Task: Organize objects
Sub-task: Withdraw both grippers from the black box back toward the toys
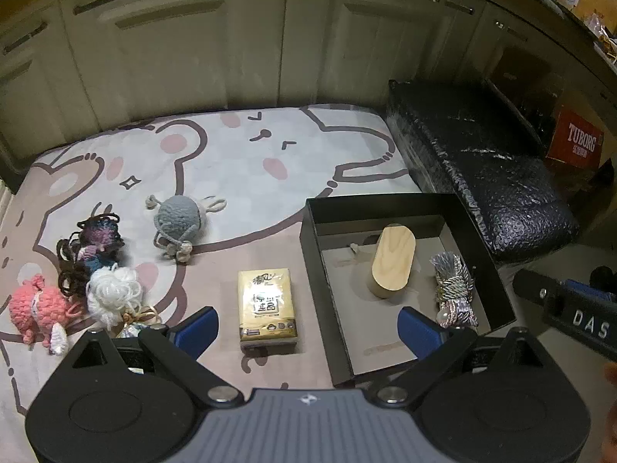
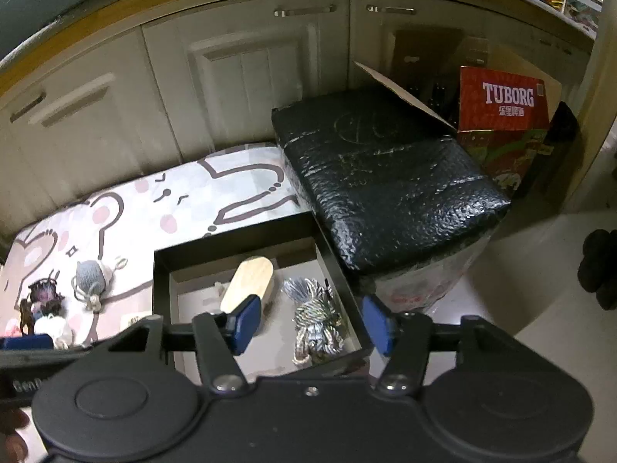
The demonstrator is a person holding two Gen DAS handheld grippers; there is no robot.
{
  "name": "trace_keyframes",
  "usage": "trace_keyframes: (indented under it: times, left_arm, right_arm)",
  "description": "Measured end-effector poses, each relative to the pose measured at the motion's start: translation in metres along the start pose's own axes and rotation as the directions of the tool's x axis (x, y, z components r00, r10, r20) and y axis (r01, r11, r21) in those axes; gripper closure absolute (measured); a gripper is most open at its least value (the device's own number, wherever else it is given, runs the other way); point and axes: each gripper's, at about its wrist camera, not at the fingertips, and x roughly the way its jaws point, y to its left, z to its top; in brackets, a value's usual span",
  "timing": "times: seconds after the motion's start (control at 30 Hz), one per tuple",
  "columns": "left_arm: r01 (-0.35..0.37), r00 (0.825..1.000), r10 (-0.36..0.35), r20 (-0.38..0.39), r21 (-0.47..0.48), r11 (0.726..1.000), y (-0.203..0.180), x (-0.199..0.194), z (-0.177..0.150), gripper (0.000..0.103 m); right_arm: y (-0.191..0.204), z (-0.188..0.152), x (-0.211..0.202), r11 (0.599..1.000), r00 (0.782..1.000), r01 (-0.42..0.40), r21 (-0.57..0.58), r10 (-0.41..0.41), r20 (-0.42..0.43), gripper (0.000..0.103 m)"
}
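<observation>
A black open box (image 1: 308,239) sits on the cartoon mat and holds a wooden brush (image 1: 393,260) and a bundle of silver cord (image 1: 455,289). A gold tissue pack (image 1: 267,305) lies left of the box. My left gripper (image 1: 308,332) is open and empty, just above and in front of the pack. Further left lie a grey yarn toy (image 1: 179,223), a dark yarn toy (image 1: 94,247), a white yarn ball (image 1: 113,293) and a pink knitted toy (image 1: 36,310). My right gripper (image 2: 308,324) is open and empty over the box (image 2: 162,270), near the cord (image 2: 316,316) and brush (image 2: 248,281).
A large black wrapped block (image 1: 482,166) stands right of the box, against cream cabinets (image 1: 193,46). A red Tuborg carton (image 2: 501,100) is behind it. Pale floor (image 2: 540,270) lies to the right. The mat (image 1: 239,162) stretches back to the cabinets.
</observation>
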Motion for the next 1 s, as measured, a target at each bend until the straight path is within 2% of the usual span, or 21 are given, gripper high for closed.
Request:
trace_keyframes:
  times: [0.23,0.63,0.73,1.0]
  left_arm:
    - [-0.025,0.999,0.025,0.04,0.011,1.0,0.004,-0.008,-0.003,0.003]
    - [-0.049,0.997,0.049,0.06,-0.004,0.999,0.016,-0.011,-0.004,0.0]
    - [-0.049,0.996,0.047,0.072,0.014,0.999,0.015,-0.013,-0.004,0.0]
    - [-0.079,0.992,0.073,0.101,0.052,0.996,0.018,-0.015,-0.005,0.0]
  right_arm:
    - [-0.003,-0.004,-0.01,1.0,1.0,0.019,0.002,-0.019,0.009,0.027]
    - [-0.003,-0.01,-0.02,0.998,0.998,0.062,-0.022,-0.062,0.029,0.004]
    - [-0.004,-0.011,-0.02,0.996,0.996,0.083,-0.028,-0.082,0.029,0.0]
    - [-0.003,-0.015,-0.017,0.995,0.995,0.094,-0.03,-0.092,0.046,0.0]
